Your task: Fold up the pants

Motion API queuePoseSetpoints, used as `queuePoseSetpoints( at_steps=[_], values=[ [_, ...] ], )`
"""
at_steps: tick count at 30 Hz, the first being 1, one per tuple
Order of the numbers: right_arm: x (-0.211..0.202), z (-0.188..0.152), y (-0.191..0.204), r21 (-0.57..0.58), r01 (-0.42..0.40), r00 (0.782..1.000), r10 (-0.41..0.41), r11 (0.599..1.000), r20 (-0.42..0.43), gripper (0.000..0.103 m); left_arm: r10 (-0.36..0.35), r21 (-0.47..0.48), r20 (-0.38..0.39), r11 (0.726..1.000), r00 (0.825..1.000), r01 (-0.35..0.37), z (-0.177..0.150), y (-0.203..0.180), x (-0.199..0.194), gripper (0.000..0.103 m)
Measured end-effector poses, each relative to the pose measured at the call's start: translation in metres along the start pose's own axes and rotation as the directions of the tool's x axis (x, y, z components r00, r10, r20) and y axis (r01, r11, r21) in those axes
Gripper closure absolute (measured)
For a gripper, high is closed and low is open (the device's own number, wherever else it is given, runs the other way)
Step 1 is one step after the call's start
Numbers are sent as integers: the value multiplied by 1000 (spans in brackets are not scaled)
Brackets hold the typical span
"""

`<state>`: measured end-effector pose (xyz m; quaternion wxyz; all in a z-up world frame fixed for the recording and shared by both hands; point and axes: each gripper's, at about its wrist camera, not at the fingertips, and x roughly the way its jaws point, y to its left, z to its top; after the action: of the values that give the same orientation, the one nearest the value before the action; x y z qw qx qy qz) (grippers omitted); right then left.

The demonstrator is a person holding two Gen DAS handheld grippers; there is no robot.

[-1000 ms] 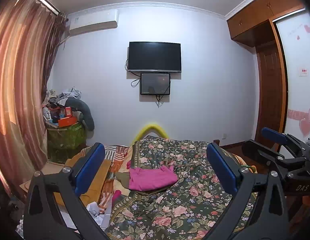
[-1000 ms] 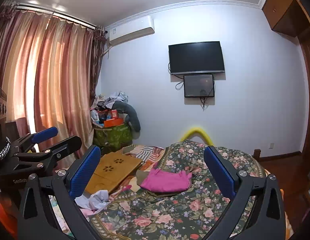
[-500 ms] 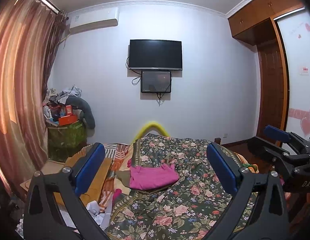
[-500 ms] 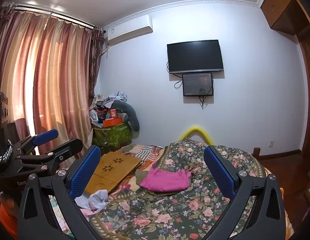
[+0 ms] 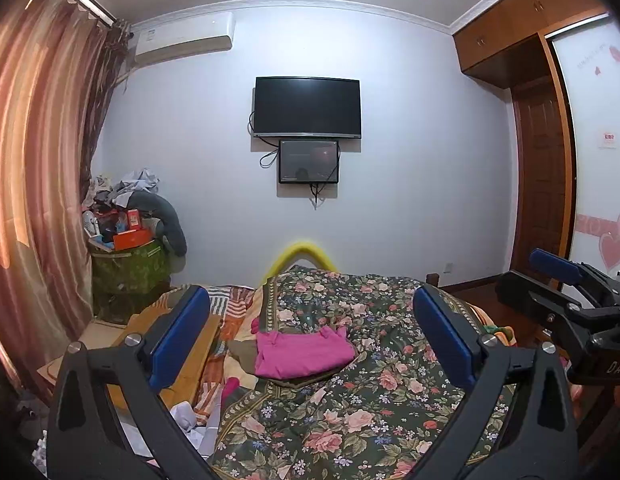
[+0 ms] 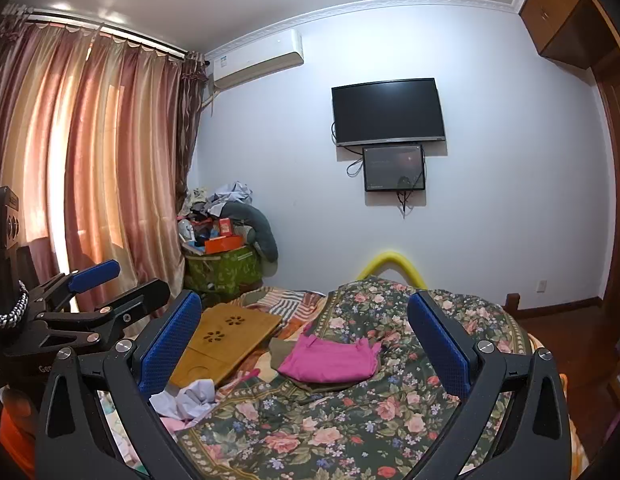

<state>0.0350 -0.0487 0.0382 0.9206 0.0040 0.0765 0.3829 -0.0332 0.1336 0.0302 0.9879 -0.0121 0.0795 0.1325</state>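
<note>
Pink pants (image 5: 304,354) lie as a compact folded bundle mid-bed on the floral quilt (image 5: 374,400), both grippers' jaws spread empty, held well back; any regrasp should pinch edges, not the quilt.

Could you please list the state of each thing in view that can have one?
Left gripper: open, empty, held above the bed.
Right gripper: open, empty.
Pink garment: folded, lying on an olive garment.
Floral quilt: spread over the bed, rumpled.
Wall television: off, screen dark.
Small screen: dim, mostly dark.
Curtains: drawn shut.
Wooden lap desk: lying flat on the bed.
</note>
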Motion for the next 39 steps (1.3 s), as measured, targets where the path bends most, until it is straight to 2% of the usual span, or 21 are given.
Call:
queuePoseSetpoints(
  at_steps=[23, 39],
  values=[
    [-1, 2, -1, 6, 2, 1000, -2, 1000, 4, 0, -41, -12, -2, 999, 999, 41, 1, 2, -2, 0],
    [-2, 0, -1, 11, 1, 1000, -1, 1000, 1, 0, -57, -15, -35, 998, 998, 57, -2, 1, 5, 0]
  ],
)
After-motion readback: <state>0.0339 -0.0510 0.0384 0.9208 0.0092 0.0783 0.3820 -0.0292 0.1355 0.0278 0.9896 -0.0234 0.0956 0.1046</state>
